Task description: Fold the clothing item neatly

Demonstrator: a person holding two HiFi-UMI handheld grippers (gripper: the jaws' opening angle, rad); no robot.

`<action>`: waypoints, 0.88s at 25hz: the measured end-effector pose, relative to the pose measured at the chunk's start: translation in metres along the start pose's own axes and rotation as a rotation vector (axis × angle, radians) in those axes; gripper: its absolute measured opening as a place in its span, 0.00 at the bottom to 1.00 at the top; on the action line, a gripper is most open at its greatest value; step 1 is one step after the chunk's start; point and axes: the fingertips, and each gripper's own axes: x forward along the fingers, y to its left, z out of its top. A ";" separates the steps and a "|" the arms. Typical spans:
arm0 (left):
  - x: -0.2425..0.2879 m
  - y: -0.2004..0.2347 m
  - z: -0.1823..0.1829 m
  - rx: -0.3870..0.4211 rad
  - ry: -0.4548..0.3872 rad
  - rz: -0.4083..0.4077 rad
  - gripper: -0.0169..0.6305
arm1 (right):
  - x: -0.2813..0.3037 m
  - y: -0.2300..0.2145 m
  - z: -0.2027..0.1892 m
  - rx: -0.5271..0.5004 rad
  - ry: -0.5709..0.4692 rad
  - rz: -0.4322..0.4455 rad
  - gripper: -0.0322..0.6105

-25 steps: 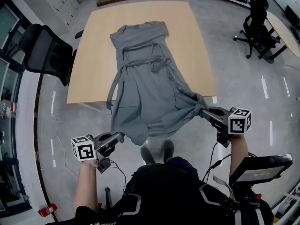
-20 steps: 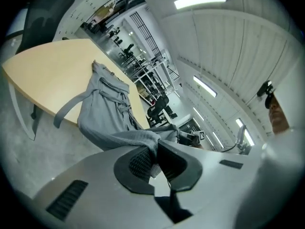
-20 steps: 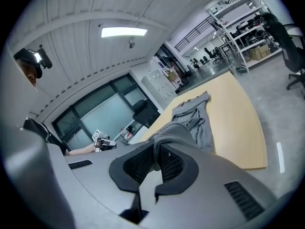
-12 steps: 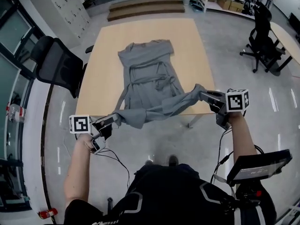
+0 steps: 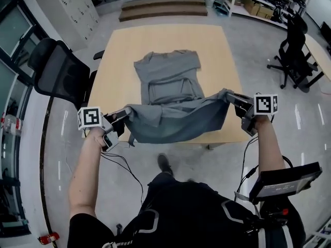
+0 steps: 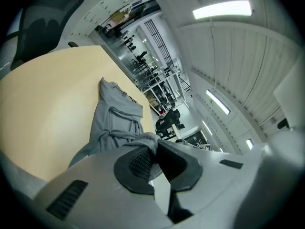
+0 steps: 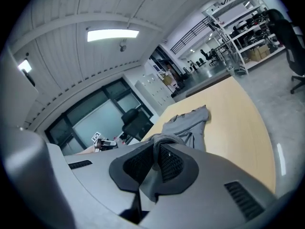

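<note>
Dress hem (image 5: 176,122) moved over table (image 5: 155,37) beside chair (image 5: 54,71), pinched by left hand-held gripper (image 5: 125,113) and right hand-held gripper (image 5: 229,97).

The light wooden table (image 5: 116,50) lies bare on both sides of the grey fabric garment (image 5: 168,79) and beyond its far end, leaving open passage over the wood there. The garment's near end hangs stretched between my left gripper (image 5: 124,115) and my right gripper (image 5: 231,98), both pairs of jaws closed on cloth. It forms a sagging curtain across the table's near part, blocking the way straight ahead. A black mesh office chair (image 5: 54,71) stands close by the table's left side. The glossy grey floor (image 5: 258,76) on the right is open up to a black swivel chair (image 5: 294,48), well apart. A dark flat screen (image 5: 285,182) sits beside my right arm.
</note>
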 end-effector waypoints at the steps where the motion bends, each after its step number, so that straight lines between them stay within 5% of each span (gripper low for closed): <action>1: 0.006 0.005 0.012 0.006 0.012 -0.005 0.03 | 0.008 -0.006 0.007 0.017 -0.008 -0.015 0.09; 8: 0.036 0.037 0.094 -0.053 0.034 -0.075 0.03 | 0.058 -0.043 0.062 0.088 -0.066 -0.125 0.09; 15: 0.078 0.070 0.159 -0.131 0.003 -0.074 0.03 | 0.109 -0.083 0.119 0.120 -0.081 -0.143 0.09; 22: 0.116 0.120 0.229 -0.192 -0.097 0.028 0.04 | 0.161 -0.153 0.177 0.163 -0.090 -0.113 0.09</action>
